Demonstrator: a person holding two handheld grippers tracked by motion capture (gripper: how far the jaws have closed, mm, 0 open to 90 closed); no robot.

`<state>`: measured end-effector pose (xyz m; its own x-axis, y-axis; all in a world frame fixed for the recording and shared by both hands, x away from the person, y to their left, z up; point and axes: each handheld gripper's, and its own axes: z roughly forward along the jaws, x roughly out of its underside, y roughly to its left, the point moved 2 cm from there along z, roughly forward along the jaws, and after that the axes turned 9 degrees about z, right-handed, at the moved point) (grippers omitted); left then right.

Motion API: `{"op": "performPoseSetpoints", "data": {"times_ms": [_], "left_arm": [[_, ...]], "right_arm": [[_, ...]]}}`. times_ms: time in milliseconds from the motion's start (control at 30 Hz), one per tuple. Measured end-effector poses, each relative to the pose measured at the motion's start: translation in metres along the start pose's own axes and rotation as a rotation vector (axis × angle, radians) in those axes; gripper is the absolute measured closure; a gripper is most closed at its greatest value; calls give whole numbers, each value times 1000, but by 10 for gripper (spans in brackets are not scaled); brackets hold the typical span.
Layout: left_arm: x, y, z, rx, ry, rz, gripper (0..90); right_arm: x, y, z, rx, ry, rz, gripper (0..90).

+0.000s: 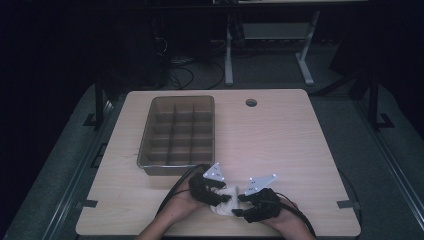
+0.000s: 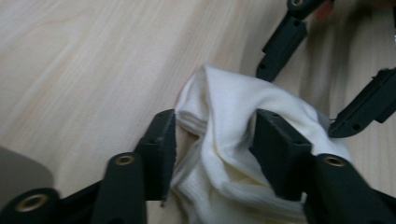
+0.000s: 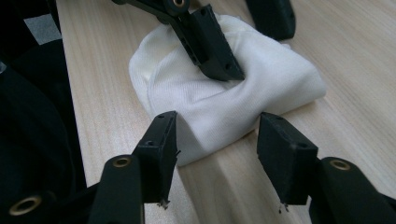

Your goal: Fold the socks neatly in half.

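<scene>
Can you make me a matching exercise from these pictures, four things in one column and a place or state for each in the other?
Things:
1. white cloth
2. compartment tray
3. left tongs
4. round hole

Places or states:
A. near the table's far edge
B. bunched up at the near edge, between both hands
C. jaws on either side of a fold of the fabric
D. left half of the table, beyond the hands

Pairs: 1-B, 2-D, 3-C, 4-A

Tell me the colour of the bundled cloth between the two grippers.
The cloth is plain white to cream, a fine ribbed knit with no pattern. The right gripper view shows it best.
</scene>
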<state>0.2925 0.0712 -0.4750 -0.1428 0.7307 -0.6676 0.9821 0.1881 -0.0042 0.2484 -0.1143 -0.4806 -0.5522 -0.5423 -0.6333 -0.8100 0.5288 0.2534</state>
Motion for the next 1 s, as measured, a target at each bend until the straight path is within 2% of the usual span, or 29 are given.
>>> {"op": "performPoseSetpoints", "data": {"times_ms": [233,533,733,867,1000], "left_arm": [[2,1,1,34,-13,-9,614],[3,1,1,74,-26,-2,768],[3,1,1,79,-32,-4,800],[2,0,0,76,-31,11,808],[-1,-2,-3,95,-47,21,810]], "right_arm": [[0,-9,-13,21,-55,33,432],[8,-43,-25,146,-104,105,380],[13,-63,-27,224,-128,153,333],[16,-69,-26,251,-132,163,305],[16,-70,-26,273,-140,166,296]]}}
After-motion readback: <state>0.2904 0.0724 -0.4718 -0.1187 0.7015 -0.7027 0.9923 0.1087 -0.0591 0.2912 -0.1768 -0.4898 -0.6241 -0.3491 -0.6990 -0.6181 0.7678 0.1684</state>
